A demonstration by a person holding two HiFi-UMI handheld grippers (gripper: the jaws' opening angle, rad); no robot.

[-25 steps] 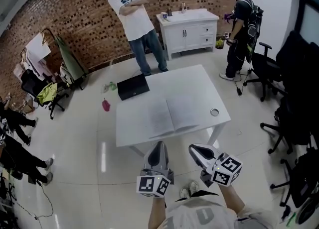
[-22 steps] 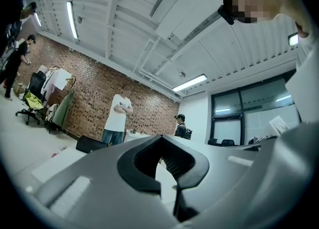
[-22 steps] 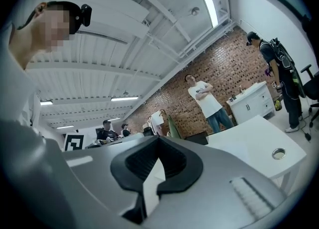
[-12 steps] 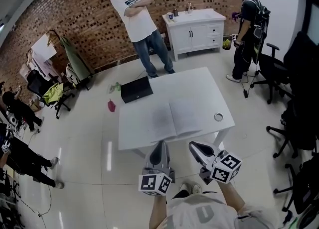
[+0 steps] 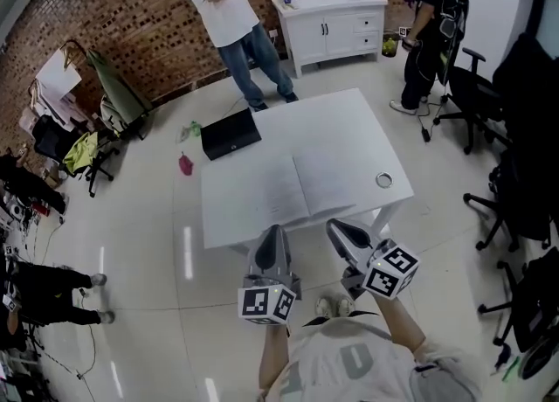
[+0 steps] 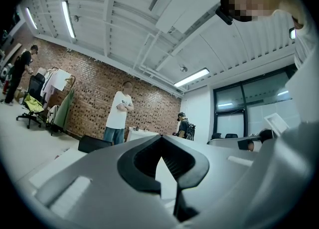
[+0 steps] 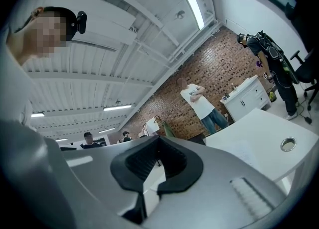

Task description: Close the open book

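2 pale pages lie flat: the open book (image 5: 301,186) sits just ahead of our left gripper (image 5: 274,234) and right gripper (image 5: 338,229), both clenched on nothing.

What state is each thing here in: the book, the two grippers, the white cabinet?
Book: open, lying flat on the table.
Left gripper: shut, empty.
Right gripper: shut, empty.
White cabinet: doors and drawers closed.

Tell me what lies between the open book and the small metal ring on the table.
Nothing: only bare white tabletop separates the open book from the metal ring, as the head view shows.
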